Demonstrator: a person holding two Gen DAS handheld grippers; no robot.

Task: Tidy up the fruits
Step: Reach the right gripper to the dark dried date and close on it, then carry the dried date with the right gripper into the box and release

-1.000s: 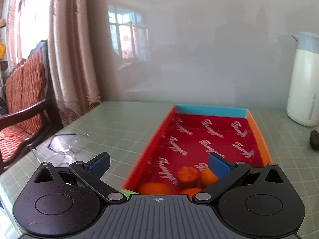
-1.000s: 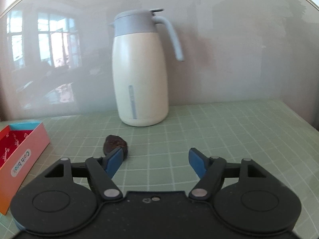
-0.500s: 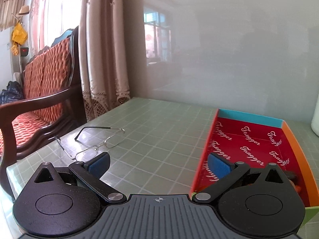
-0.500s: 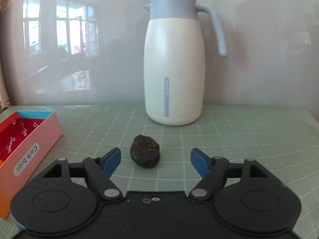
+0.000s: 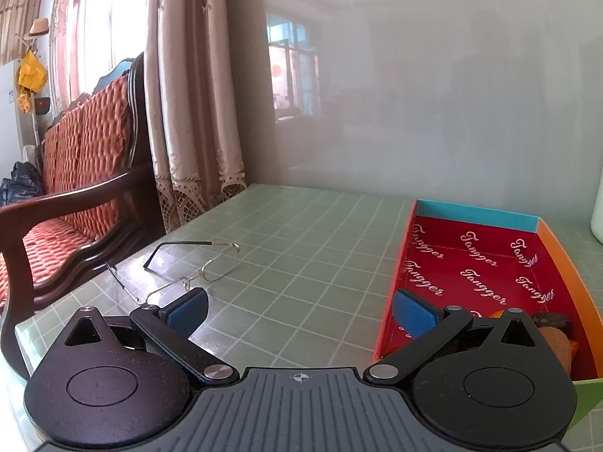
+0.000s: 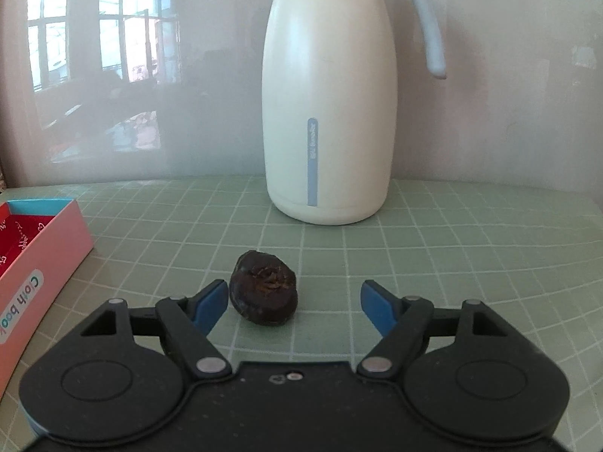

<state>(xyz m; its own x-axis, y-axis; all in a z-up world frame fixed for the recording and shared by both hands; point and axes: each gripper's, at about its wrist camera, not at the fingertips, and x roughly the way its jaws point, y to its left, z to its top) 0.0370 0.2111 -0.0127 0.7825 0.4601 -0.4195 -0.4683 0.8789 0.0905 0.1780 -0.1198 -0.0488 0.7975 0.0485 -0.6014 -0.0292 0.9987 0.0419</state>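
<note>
A dark brown wrinkled fruit (image 6: pixel 266 286) lies on the green grid mat, between and just ahead of the tips of my open right gripper (image 6: pixel 294 299), closer to the left finger. A red-lined box (image 5: pixel 475 263) with orange and blue walls sits on the mat; its pink outer wall (image 6: pixel 41 263) shows at the left of the right wrist view. Orange fruits (image 5: pixel 561 342) and a dark fruit (image 5: pixel 548 320) lie at its near end, mostly hidden behind my left gripper's right finger. My left gripper (image 5: pixel 301 312) is open and empty, to the left of the box.
A cream thermos jug (image 6: pixel 328 113) with a grey-blue lid and handle stands behind the dark fruit, against the wall. Wire-rimmed glasses (image 5: pixel 188 267) lie near the table's left edge. A wooden chair with orange cushions (image 5: pixel 68 188) stands beside the table.
My left gripper has swung left, away from over the box, bringing the glasses into view. My right gripper has moved left and closer, so the dark fruit now sits between its fingers.
</note>
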